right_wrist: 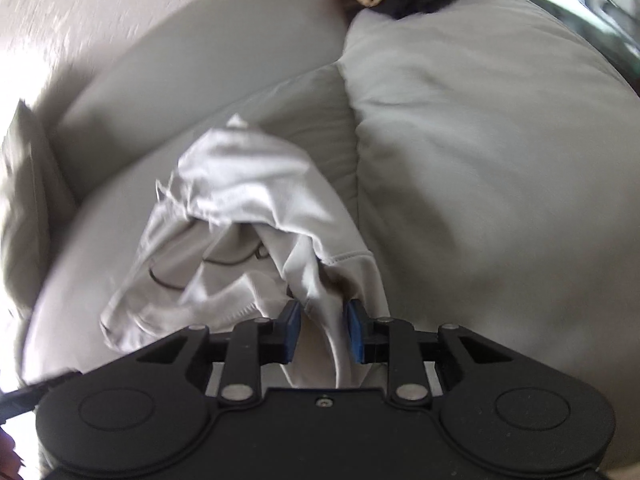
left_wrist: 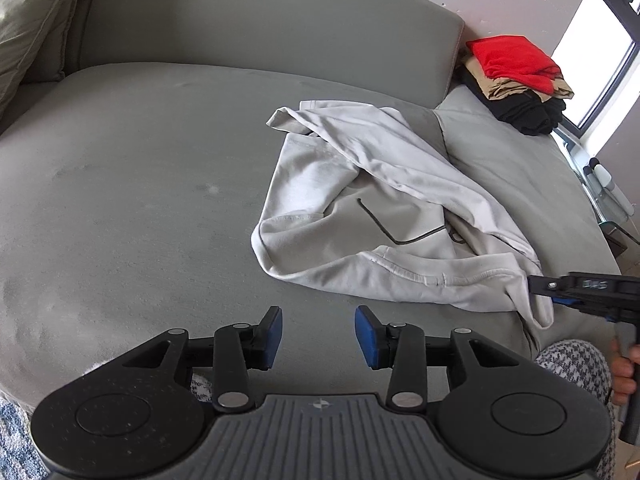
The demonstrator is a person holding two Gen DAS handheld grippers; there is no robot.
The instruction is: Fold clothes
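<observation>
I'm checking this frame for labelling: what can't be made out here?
- Right gripper: in the right wrist view, motion blur hides whether its fingers pinch the pale garment.
- Folded stack: cut by the top edge there.
- Garment's type: crumpled, with folds hiding its shape.
- Bottles: left wrist view, too small.

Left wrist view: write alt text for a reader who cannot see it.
A crumpled pale grey sweatshirt lies on a grey fabric sofa, its near right edge between the right gripper's fingers. The left gripper hovers open over bare cushion in front. A stack of folded red, tan and black clothes sits at the far right.
</observation>
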